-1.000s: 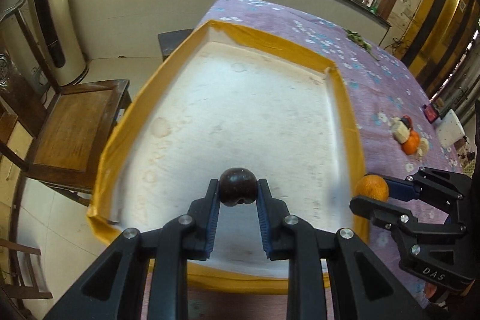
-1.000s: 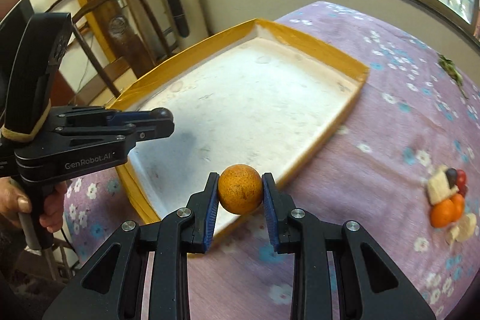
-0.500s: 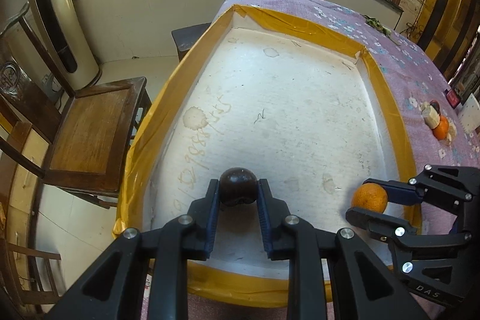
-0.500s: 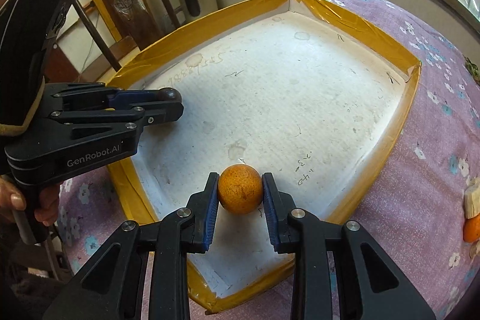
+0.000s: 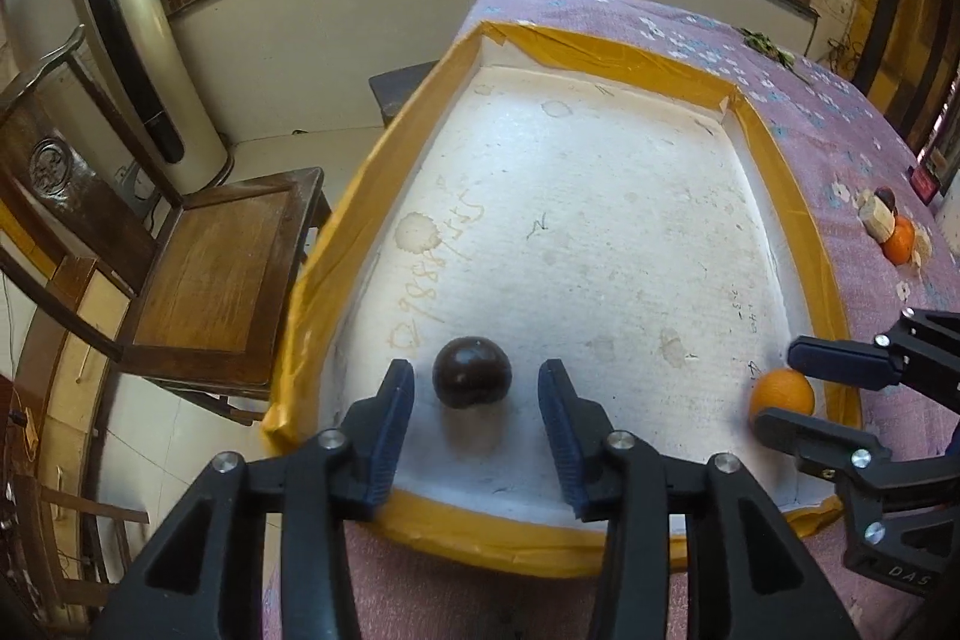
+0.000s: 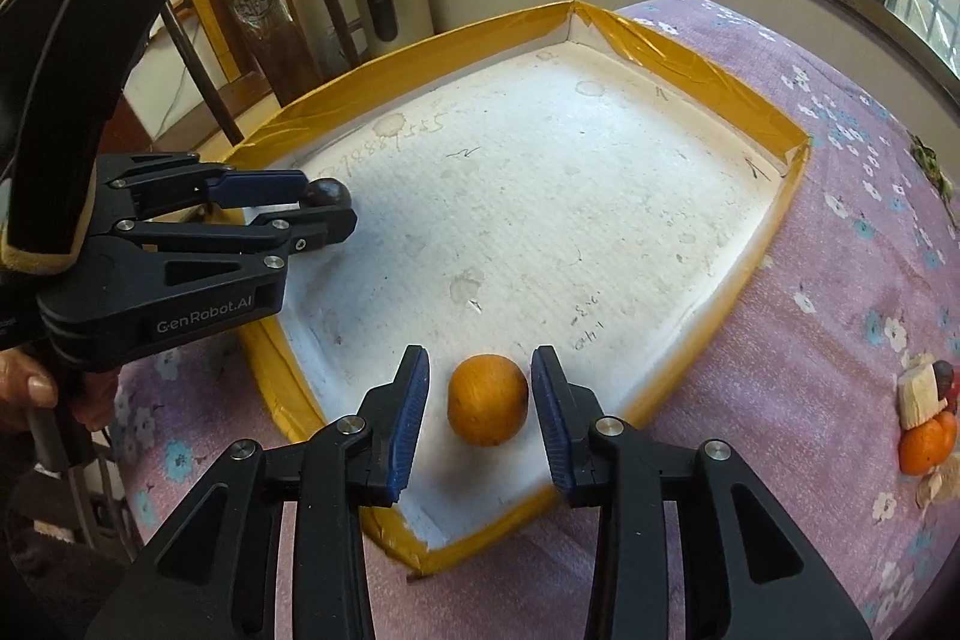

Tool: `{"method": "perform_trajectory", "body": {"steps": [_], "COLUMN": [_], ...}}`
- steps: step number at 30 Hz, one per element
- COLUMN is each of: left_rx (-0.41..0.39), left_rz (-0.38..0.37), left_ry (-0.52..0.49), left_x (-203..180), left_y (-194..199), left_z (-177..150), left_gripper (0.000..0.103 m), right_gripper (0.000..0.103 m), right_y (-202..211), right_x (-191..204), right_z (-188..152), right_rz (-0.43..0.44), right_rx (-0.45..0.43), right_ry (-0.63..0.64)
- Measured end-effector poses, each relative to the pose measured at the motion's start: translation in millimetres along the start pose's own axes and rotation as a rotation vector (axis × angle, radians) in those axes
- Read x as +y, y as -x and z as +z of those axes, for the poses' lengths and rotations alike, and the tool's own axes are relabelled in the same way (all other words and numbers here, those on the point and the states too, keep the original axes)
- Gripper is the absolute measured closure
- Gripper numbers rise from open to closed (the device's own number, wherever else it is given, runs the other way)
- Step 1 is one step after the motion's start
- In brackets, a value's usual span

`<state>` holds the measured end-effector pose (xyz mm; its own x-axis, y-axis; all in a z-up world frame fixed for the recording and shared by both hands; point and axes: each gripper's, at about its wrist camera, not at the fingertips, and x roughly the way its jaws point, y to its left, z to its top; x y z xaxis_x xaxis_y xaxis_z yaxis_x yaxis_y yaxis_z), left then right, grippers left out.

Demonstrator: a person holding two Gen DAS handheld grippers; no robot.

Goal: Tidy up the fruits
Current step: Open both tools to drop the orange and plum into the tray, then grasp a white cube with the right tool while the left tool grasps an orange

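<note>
A white foam tray [image 5: 600, 220] with a yellow taped rim lies on the purple flowered cloth. A dark round fruit [image 5: 472, 372] rests on its floor near the front left corner. It sits between the pads of my left gripper [image 5: 475, 364], whose jaws are opening and do not touch it. An orange [image 6: 488, 399] rests on the tray [image 6: 540, 190] floor by the front right rim. My right gripper [image 6: 480, 355] straddles it, jaws opening, with a gap at the left pad. Each view shows the other gripper: the right gripper [image 5: 777, 388] and the left gripper [image 6: 330, 208].
A small heap of fruit [image 5: 897, 235] lies on the cloth right of the tray, the same heap [image 6: 927, 418] near the right edge. A wooden chair [image 5: 210, 268] stands left of the table. A hand [image 6: 36, 394] holds the left gripper's handle.
Both grippers came in over the tray's near end and their jaws parted. The dark fruit and the orange, gripped before, now rest loose on the tray floor.
</note>
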<state>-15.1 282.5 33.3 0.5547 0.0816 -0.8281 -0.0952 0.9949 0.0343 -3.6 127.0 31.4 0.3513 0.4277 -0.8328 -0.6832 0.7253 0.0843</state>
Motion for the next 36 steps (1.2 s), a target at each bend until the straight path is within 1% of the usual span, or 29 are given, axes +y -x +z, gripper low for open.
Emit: {"method": "perform_trajectory", "body": {"steps": [3,5,6,7,8,11,13,16,22,25,26,28,30,32,34,36], "left_rx": [-0.005,-0.006,-0.009,-0.011,-0.012,-0.021,-0.026,-0.031,-0.033,-0.023,-0.018,-0.010,0.004,0.018,0.030,0.036], "left_rz": [0.015,0.010,0.011,0.010,0.008,0.003,-0.013,-0.042,-0.092,-0.121,-0.125,-0.129,-0.132,-0.133,-0.133,-0.133], "left_ry": [0.025,0.051,0.059,0.064,0.067,0.064,0.052,0.023,-0.059,-0.095,-0.109,-0.136,-0.163,-0.190,-0.216,-0.239], "left_x": [3.0,3.2,1.3,-1.1,-4.3,-19.3,-33.5,-58.7,-112.9,-137.9,-146.2,-161.6,-177.2,-192.1,-206.1,-219.8], "left_y": [7.7,12.2,14.4,16.4,18.4,23.9,27.5,31.9,38.0,39.4,39.2,38.2,35.3,32.0,29.7,27.0], "left_z": [-1.5,-2.0,-2.4,-2.4,-2.4,-0.6,2.0,7.6,14.5,14.9,14.9,13.9,13.7,14.5,16.0,20.0], "left_gripper": [0.052,0.048,0.047,0.044,0.040,0.034,0.033,0.028,0.024,0.024,0.023,0.023,0.023,0.023,0.023,0.023], "right_gripper": [0.069,0.068,0.066,0.062,0.061,0.061,0.061,0.061,0.061,0.061,0.060,0.060,0.060,0.060,0.060,0.060], "right_y": [14.7,25.4,32.0,35.6,40.7,48.5,54.4,62.9,86.6,103.8,107.0,115.8,118.7,117.5,111.9,104.5], "right_x": [-3.9,-4.7,-5.2,-6.7,-9.7,-20.7,-30.6,-52.1,-121.6,-171.8,-182.5,-216.4,-240.0,-262.6,-269.8,-274.7], "right_z": [-7.0,-11.5,-15.1,-17.4,-21.7,-32.2,-42.1,-56.2,-90.0,-107.7,-111.6,-121.9,-128.0,-130.5,-130.1,-125.2], "right_rz": [0.008,0.009,0.005,-0.001,-0.004,-0.009,-0.019,-0.035,-0.095,-0.172,-0.190,-0.251,-0.280,-0.271,-0.259,-0.250], "right_rx": [-0.027,-0.047,-0.056,-0.059,-0.063,-0.059,-0.057,-0.058,-0.074,-0.097,-0.100,-0.108,-0.108,-0.109,-0.106,-0.099], "right_ry": [-0.016,-0.019,-0.020,-0.023,-0.028,-0.052,-0.078,-0.128,-0.301,-0.400,-0.418,-0.470,-0.508,-0.541,-0.539,-0.508]}}
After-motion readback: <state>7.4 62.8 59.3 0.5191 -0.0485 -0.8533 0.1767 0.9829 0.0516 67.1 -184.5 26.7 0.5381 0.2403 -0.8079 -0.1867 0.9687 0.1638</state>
